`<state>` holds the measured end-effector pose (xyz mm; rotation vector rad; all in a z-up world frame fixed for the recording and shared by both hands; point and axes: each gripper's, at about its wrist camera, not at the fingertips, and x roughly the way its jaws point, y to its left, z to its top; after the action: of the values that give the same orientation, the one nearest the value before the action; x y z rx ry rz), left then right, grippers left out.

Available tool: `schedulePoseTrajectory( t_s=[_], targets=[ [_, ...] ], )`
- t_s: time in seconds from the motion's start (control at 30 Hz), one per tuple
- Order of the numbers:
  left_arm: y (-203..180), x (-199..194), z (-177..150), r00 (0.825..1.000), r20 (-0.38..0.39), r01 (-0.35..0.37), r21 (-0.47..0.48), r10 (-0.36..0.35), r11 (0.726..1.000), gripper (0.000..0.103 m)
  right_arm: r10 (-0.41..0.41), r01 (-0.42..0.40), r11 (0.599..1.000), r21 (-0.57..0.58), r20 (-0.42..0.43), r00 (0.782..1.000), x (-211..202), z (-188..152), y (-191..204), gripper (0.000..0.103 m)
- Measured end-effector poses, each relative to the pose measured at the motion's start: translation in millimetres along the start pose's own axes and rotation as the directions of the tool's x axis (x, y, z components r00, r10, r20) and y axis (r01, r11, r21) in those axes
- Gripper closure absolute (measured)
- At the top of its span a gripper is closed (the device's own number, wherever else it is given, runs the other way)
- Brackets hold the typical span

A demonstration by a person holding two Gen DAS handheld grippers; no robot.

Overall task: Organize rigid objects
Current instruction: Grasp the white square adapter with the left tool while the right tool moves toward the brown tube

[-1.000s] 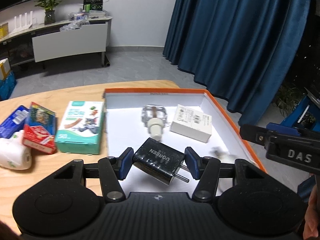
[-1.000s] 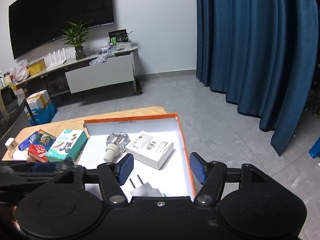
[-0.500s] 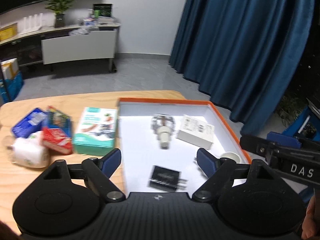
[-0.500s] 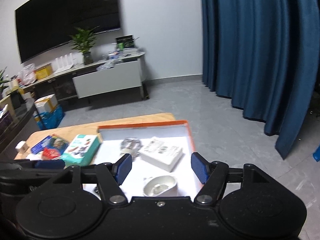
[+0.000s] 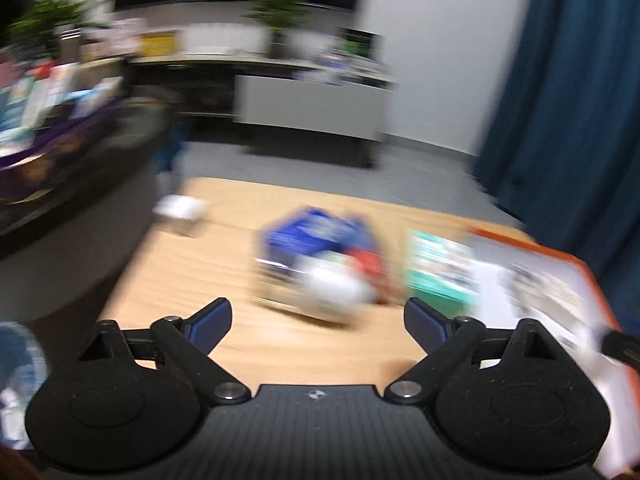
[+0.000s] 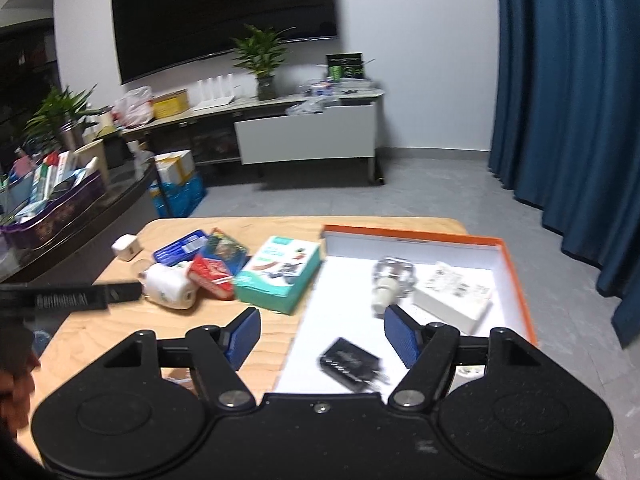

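Both claws are spread w/ nothing between the pads. Left gripper (image 5: 318, 316) fills the bottom of its very blurred frame, jaws opening wide over bare wooden table (image 5: 224, 264). Right gripper (image 6: 320, 332) sits low centre of its view, jaws opening too, empty, straddling the near left edge of the orange-rimmed box (image 6: 516, 268).

Step in hand, as I read it: betw. picks. Box is part-filled, so I'm lining up the next loose item. Left claw faces the heap at frame centre, so that's my likely next grab.

Box contents, right-wrist view: black charger (image 6: 349, 362) at lower centre just past the claw, clear bottle w/ white neck (image 6: 390, 280) mid-right, white carton (image 6: 454, 296) to its right, near the box's right wall. A pale bit shows at the lower right edge behind my claw arm; can't tell what it is.

Outside the box, centre-left of frame: teal carton (image 6: 280, 274) just beside the box's left wall, red pack (image 6: 212, 276), blue pack (image 6: 180, 247), white roll (image 6: 170, 288), small white cube (image 6: 126, 247) further up-left.

Next move needs: slow down so the left view clears, pick one item off the pile's edge, centre it betw. the pads before squeezing. The roll looks soft, prob. not for this box.
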<state>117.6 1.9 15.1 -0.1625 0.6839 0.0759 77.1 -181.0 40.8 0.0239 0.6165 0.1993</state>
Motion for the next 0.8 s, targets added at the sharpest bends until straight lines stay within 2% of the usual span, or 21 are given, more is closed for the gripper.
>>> schedulePoseTrajectory(
  t_s=[0.13, 0.17, 0.23, 0.37, 0.67, 0.7, 0.77, 0.8],
  targets=[
    [48.9, 26.6, 22.8, 0.988, 0.039, -0.151, -0.041, 0.152, 0.988, 0.004, 0.005, -0.005, 1.0, -0.01, -0.011, 1.0, 8.1, 0.3, 8.4, 0.021],
    [58.6, 36.2, 28.9, 0.985, 0.037, -0.168, -0.05, 0.17, 0.984, 0.004, 0.006, -0.006, 1.0, -0.007, -0.016, 1.0, 10.6, -0.6, 8.8, 0.021],
    [76.1, 53.3, 41.4, 0.984, 0.034, -0.174, -0.052, 0.175, 0.983, 0.004, 0.004, -0.004, 1.0, -0.006, -0.026, 1.0, 16.0, -0.4, 10.2, 0.021],
    [89.6, 89.4, 57.8, 0.982, 0.038, -0.188, 0.028, 0.187, 0.982, 0.004, -0.004, 0.004, 1.0, -0.01, -0.041, 0.999, 26.7, 2.2, 11.9, 0.021],
    [106.3, 152.4, 63.7, 0.987, 0.009, -0.16, 0.113, 0.16, 0.981, 0.003, -0.014, 0.013, 1.0, -0.011, -0.054, 0.998, 48.0, 7.7, 14.6, 0.021],
    [108.2, 156.6, 63.4, 0.987, 0.007, -0.158, 0.117, 0.158, 0.981, 0.008, -0.014, 0.013, 1.0, -0.015, -0.054, 0.998, 49.6, 8.4, 15.8, 0.021],
    [110.0, 158.4, 60.9, 0.991, 0.004, -0.133, 0.122, 0.134, 0.984, 0.023, -0.011, 0.01, 1.0, -0.024, -0.055, 0.998, 51.9, 9.4, 18.0, 0.021],
    [110.6, 158.8, 61.1, 0.993, 0.0, -0.116, 0.121, 0.117, 0.986, 0.036, -0.012, 0.011, 1.0, -0.028, -0.054, 0.998, 52.9, 9.6, 19.2, 0.021]
  ],
)
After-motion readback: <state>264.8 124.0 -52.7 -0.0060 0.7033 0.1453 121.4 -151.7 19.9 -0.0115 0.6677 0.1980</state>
